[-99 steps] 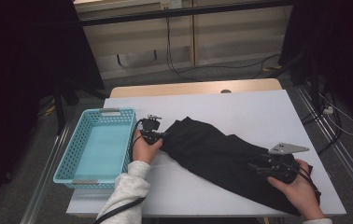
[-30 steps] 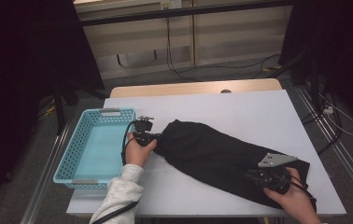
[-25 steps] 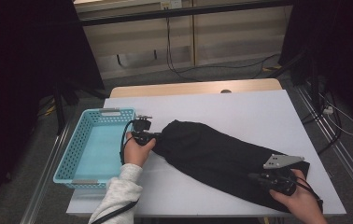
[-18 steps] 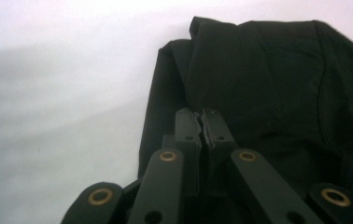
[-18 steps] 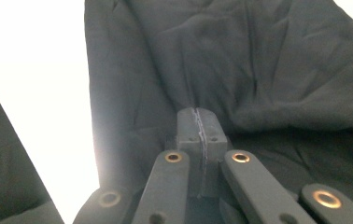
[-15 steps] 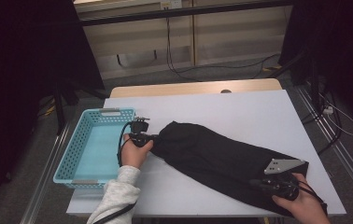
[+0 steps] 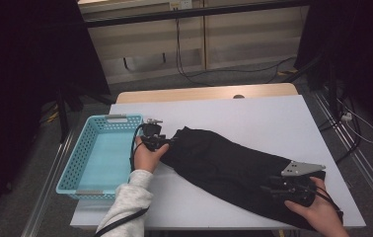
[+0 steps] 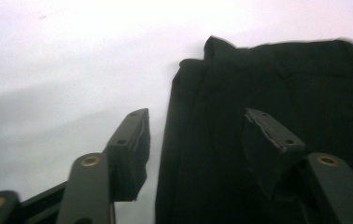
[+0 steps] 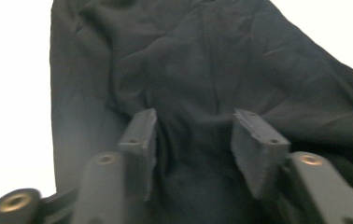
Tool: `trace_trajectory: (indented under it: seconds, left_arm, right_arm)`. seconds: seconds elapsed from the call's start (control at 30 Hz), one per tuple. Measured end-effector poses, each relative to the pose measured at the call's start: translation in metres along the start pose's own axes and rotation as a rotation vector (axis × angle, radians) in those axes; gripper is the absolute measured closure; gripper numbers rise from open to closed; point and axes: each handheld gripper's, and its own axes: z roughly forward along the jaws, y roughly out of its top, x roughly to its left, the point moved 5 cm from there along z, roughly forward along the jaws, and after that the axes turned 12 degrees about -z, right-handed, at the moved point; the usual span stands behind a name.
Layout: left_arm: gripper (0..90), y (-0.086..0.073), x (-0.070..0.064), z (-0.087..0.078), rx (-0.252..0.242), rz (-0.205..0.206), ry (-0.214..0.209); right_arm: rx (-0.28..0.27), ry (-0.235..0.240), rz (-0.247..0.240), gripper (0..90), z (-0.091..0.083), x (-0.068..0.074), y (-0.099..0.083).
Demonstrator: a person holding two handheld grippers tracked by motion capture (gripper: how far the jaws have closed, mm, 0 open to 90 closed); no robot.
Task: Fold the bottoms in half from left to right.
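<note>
My left gripper [image 8: 193, 149], jaws apart, straddles edge of black cloth [image 8: 277, 93] on white table [image 8: 62, 60]; one jaw over cloth, other over table.

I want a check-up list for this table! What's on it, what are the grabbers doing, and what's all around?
Surface: white table, bare toward the far side.
Job's things: black cloth lying long and slanted across the table; blue basket at the left edge, nothing in it.
Clutter: nothing seen.
Grippers: left gripper open at the cloth's left end, one jaw over the table, one over the cloth; right gripper open over the cloth's right end.
Cables: a black cable loops from the left gripper; wires on the floor at right.
Surroundings: dark curtains, pale back wall.
</note>
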Motion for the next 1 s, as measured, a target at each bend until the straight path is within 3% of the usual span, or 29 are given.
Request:
trace_trajectory:
  seconds: [0.13,0.3,0.37,0.4,0.47,0.53,0.57,0.63,0.67,0.8,1.0]
  left_arm:
    - [48.4,0.004,-0.005,0.008,-0.032,0.016,-0.047]
    - [51.0,0.008,-0.004,0.018,-0.041,0.041,-0.042]
    - [52.2,0.009,-0.005,0.022,-0.047,0.077,-0.03]
    - [53.4,0.009,-0.007,0.024,-0.047,0.076,-0.039]
    - [54.6,0.009,-0.01,0.028,-0.036,0.095,-0.047]
    - [57.1,0.007,-0.01,0.032,-0.02,0.118,-0.029]
    - [63.1,0.006,-0.013,0.034,-0.03,0.1,-0.047]
    - [65.9,0.006,-0.016,0.035,-0.016,0.119,-0.04]
    - [65.9,0.005,-0.018,0.035,-0.001,0.103,-0.051]
    - [83.8,0.005,-0.024,0.036,0.043,0.077,-0.064]
    - [85.8,0.007,-0.027,0.035,0.055,0.049,-0.054]
  right_arm:
    - [-0.011,-0.007,0.003,43.8,0.002,-0.002,0.001]
    - [-0.011,-0.003,-0.003,41.1,0.004,0.0,0.003]
    - [-0.009,-0.001,-0.003,41.0,0.005,0.0,0.003]
    - [-0.009,0.001,-0.005,40.9,0.005,0.0,0.003]
    - [-0.007,0.0,-0.005,40.3,0.006,0.0,0.003]
    - [-0.005,0.003,-0.003,40.0,0.006,0.0,0.003]
    - [-0.005,0.003,-0.004,39.9,0.007,0.001,0.003]
    - [-0.003,0.003,-0.004,39.7,0.007,0.001,0.003]
    - [-0.003,0.003,-0.004,39.7,0.007,0.001,0.003]
    - [0.004,0.005,-0.005,39.1,0.008,0.001,0.002]
    - [0.001,0.008,-0.005,38.7,0.008,0.002,0.002]
